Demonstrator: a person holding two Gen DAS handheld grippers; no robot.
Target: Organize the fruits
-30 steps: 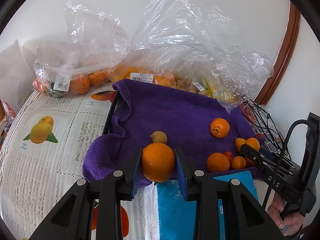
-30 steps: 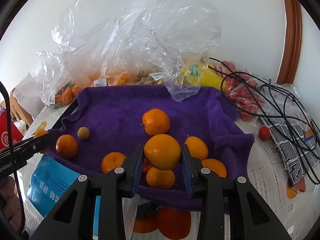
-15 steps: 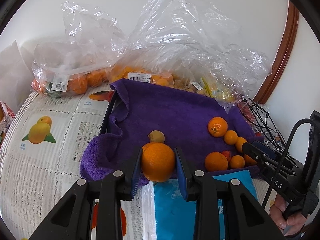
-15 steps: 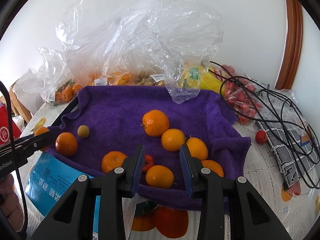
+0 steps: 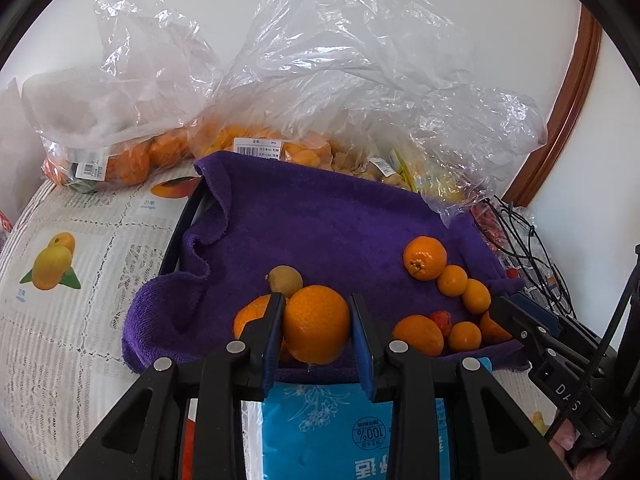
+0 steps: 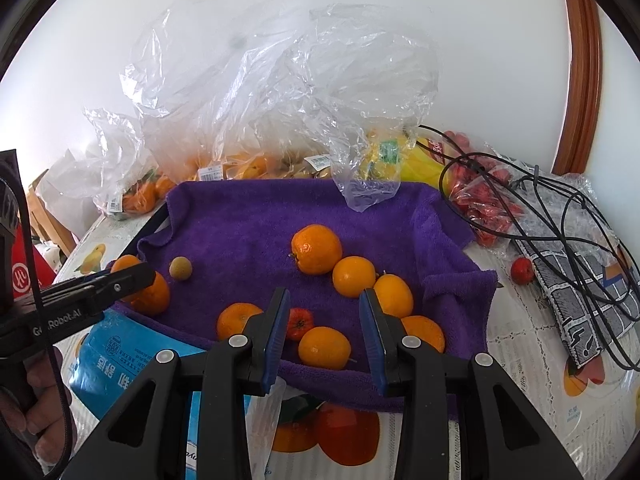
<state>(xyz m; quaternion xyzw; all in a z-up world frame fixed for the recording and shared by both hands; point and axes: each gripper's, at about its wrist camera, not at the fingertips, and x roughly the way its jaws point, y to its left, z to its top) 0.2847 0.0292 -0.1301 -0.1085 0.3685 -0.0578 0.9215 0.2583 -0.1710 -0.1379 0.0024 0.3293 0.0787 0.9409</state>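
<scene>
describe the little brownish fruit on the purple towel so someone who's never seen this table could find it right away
Find the purple towel spread in the tray. Near its left edge sits the small round fruit, beside the orange under the left claw. It alone is dull tan-green; every neighbour is bright orange or red.

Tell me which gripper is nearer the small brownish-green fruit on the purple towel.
Left. The left gripper, shut on an orange, sits just in front of the small brownish-green fruit; the right gripper hangs open over the far cluster.
</scene>
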